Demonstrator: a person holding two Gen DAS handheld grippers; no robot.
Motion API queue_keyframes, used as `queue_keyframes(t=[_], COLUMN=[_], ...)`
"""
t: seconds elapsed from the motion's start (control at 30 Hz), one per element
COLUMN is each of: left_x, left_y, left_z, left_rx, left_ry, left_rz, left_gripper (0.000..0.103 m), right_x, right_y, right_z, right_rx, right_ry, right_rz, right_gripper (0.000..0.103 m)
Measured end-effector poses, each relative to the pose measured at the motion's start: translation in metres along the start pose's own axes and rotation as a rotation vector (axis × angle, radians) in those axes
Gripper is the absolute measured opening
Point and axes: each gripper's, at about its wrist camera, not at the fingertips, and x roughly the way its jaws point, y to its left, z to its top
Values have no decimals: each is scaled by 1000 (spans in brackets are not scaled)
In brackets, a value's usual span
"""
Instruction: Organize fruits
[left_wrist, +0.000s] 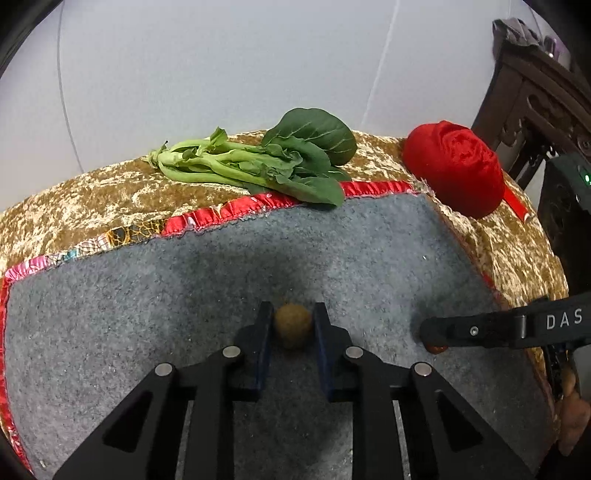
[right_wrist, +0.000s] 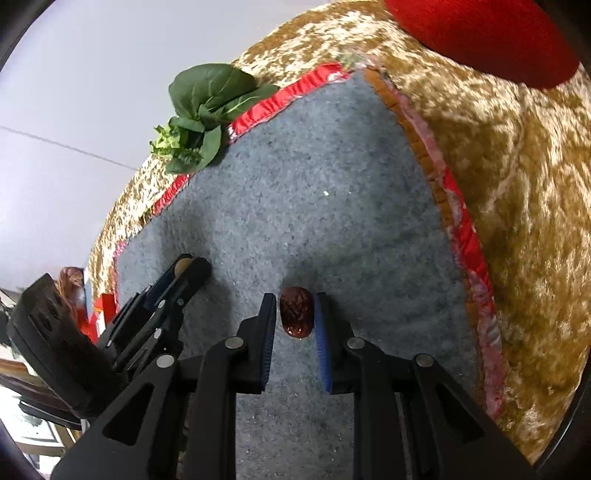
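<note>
Left gripper (left_wrist: 291, 326) straddles a tan round fruit (left_wrist: 292, 325) on the grey mat (left_wrist: 184, 295), fingers spread just beside it. Right gripper (right_wrist: 295, 314) likewise brackets a red date (right_wrist: 296, 312), not pinching.

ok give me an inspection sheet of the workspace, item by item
surface: grey mat with red trim, on a gold cloth.
job's things: round tan fruit and dark red date, both on the mat.
clutter: leafy greens at the mat's far edge; red cloth bundle on the gold cloth.
grippers: left gripper straddles the fruit, right gripper straddles the date; whether the pads touch cannot be told.
cables: nothing seen.
surroundings: pale wall; dark carved furniture on the right.
</note>
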Motion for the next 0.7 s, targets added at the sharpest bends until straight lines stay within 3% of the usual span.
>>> queue_keyframes(t=[0.3,0.57,0.7], left_x=[-48,-112,-137], left_y=[6,32,53], left_z=[-7,-21,-30], left_rx=[15,-20,-53], left_ry=[-53,-131,-159], left_rz=[51,240,321], left_gripper=[20,20,20], right_x=[-8,-4,-2], right_y=[27,95,117], right_z=[-6,-28,-39], right_rx=[-41,-150,-196], right_ry=[-30,-65,-84], right_rz=[80,162,155], right_gripper=[22,22,22])
